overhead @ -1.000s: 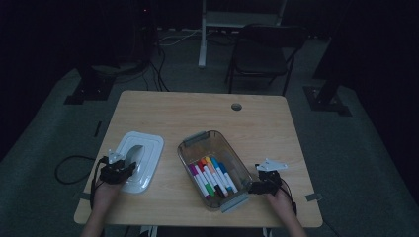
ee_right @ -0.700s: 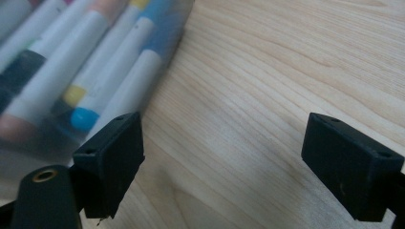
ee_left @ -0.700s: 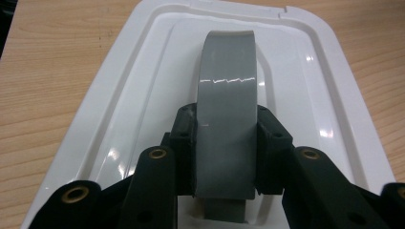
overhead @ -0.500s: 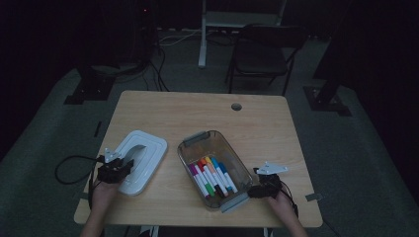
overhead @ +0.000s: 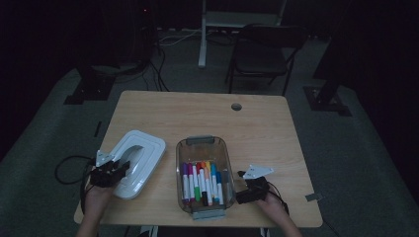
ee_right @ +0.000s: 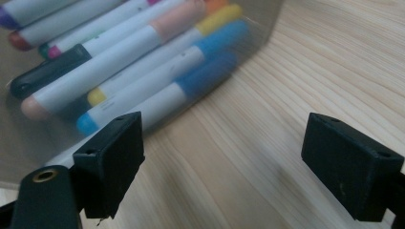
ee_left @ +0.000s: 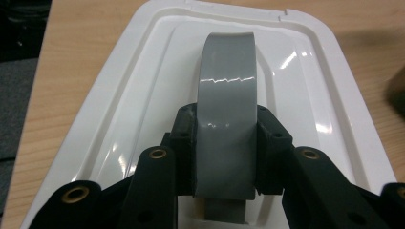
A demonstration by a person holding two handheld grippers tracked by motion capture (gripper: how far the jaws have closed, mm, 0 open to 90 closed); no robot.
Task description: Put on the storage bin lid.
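A white lid [overhead: 136, 160] with a grey arched handle [ee_left: 227, 114] lies left of the clear marker bin [overhead: 202, 175].

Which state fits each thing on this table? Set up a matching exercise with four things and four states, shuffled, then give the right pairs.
Things:
1. left claw
2. right claw
3. white lid
4. clear bin

States:
A. holds coloured markers
B. open above bare wood of the table
C. shut on the grey handle
D. lies on the table left of the bin, gripped by its handle

Pairs: 1-C, 2-B, 3-D, 4-A
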